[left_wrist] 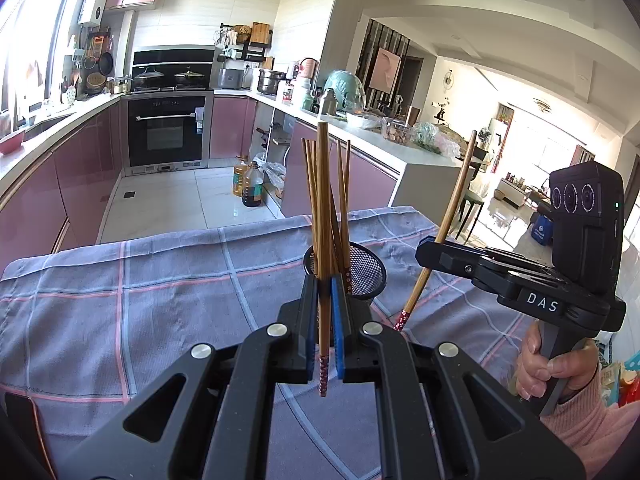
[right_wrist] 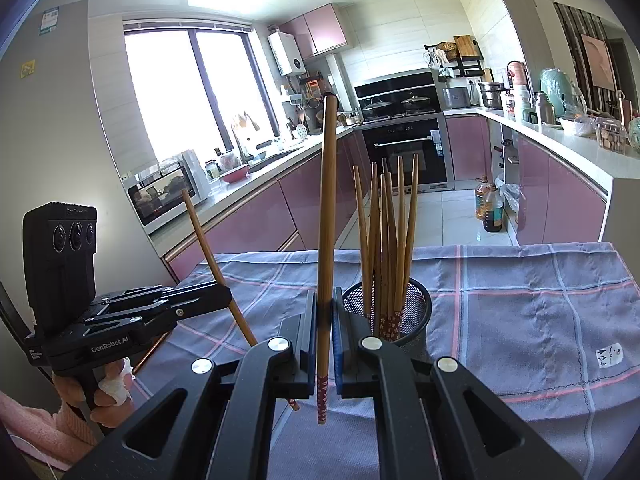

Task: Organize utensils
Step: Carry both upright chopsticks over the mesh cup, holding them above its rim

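Now both tongs are clamped on one chopstick each, the left tongs point(left_wrist: 325, 292) on an upright chopstick point(left_wrist: 324, 216), the right tongs point(right_wrist: 325, 312) on another point(right_wrist: 326, 216). The mesh cup point(right_wrist: 404, 312) just ahead of them already holds several chopsticks point(right_wrist: 386, 240). Next, I judge, each stick must be carried over the rim, lowered in, then released.
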Demonstrator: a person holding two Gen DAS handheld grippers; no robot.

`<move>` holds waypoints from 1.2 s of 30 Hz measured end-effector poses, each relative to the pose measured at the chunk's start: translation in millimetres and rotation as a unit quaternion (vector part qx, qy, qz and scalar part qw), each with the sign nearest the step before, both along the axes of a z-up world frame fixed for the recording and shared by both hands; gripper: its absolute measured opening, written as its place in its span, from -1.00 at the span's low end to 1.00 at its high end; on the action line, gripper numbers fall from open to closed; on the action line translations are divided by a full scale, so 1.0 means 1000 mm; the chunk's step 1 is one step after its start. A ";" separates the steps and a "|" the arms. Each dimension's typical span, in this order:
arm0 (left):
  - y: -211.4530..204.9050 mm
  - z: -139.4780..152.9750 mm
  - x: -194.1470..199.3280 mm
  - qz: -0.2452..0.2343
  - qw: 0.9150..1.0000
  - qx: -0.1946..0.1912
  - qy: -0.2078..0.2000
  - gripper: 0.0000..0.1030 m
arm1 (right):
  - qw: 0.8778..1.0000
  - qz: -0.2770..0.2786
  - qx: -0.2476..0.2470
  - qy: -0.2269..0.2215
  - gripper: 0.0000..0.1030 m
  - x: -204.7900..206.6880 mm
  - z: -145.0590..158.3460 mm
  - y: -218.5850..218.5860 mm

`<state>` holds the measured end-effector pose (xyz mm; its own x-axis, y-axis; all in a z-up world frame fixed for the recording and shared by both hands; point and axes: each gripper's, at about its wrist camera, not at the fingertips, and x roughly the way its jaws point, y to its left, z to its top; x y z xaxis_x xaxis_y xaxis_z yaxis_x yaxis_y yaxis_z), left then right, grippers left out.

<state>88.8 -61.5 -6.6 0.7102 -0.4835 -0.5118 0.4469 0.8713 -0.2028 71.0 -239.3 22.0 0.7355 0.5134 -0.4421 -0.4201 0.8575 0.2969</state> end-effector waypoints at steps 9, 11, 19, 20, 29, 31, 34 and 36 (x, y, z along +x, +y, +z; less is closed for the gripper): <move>0.000 0.001 0.000 -0.001 1.000 -0.001 -0.002 -0.86 | 1.000 0.000 -0.001 -0.005 -0.89 0.000 0.002 0.000; -0.001 0.002 0.000 -0.002 1.000 -0.001 -0.003 -0.86 | 1.000 0.001 -0.001 -0.006 -0.89 0.001 0.003 -0.001; -0.001 0.005 0.002 -0.003 1.000 -0.001 -0.005 -0.86 | 1.000 0.003 -0.002 -0.010 -0.89 0.003 0.004 0.000; -0.001 0.005 0.002 -0.003 1.000 -0.001 -0.006 -0.86 | 1.000 0.003 -0.002 -0.011 -0.89 0.003 0.004 0.000; -0.002 0.006 0.003 -0.002 1.000 0.000 -0.008 -0.86 | 1.000 0.004 -0.003 -0.015 -0.89 0.005 0.005 -0.003; -0.003 0.007 0.002 -0.002 1.000 0.001 -0.009 -0.86 | 1.000 0.003 -0.003 -0.016 -0.89 0.006 0.006 -0.004; -0.002 0.010 0.003 -0.002 1.000 0.000 -0.012 -0.86 | 1.000 0.004 -0.004 -0.018 -0.89 0.006 0.007 -0.004; -0.003 0.013 0.004 -0.004 1.000 0.000 -0.013 -0.86 | 1.000 0.005 -0.005 -0.020 -0.89 0.006 0.008 -0.004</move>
